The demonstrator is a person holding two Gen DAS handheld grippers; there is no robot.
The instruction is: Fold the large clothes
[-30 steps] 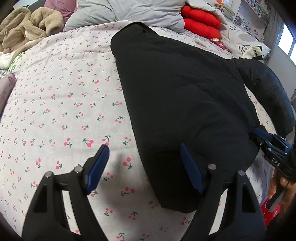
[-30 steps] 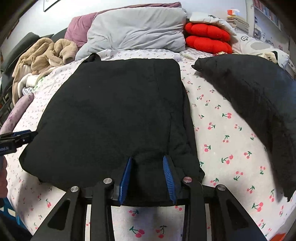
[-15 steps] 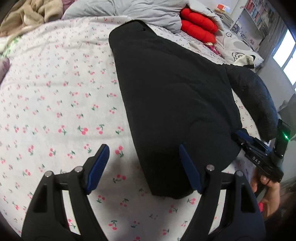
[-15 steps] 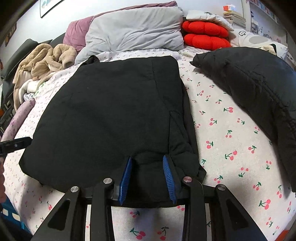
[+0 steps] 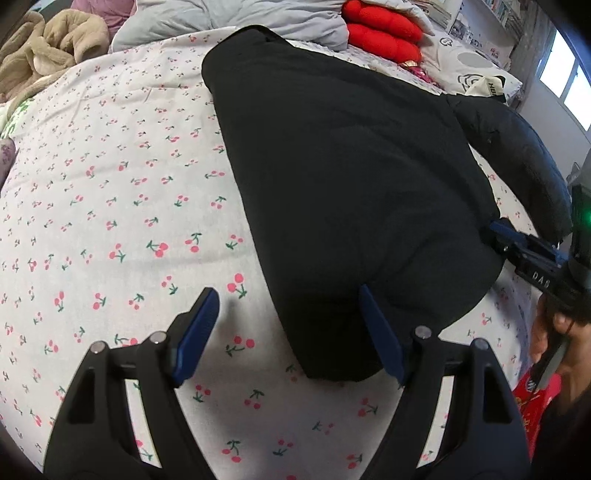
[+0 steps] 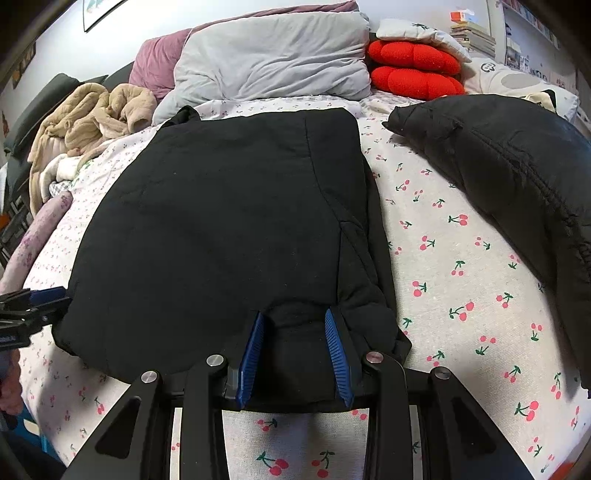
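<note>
Here two black coats (image 6: 229,229) lie on the bed (image 6: 461,295), right gripper (image 6: 293,354) pinching one hem, left gripper (image 5: 288,332) fingers spread.

A bedroom, with a bed (image 6: 461,258) under a white cherry-print sheet.

At the head of the bed lie a grey pillow (image 6: 273,62) and a mauve one (image 6: 155,66), with two red cushions (image 6: 413,70) stacked just right of the grey pillow. Left of the grey pillow sits a heap of beige fleece (image 6: 88,122). Behind the cushions, books (image 6: 476,35) are piled by a pale wall. A bright window (image 5: 569,74) stands beyond the bed's right side.
</note>
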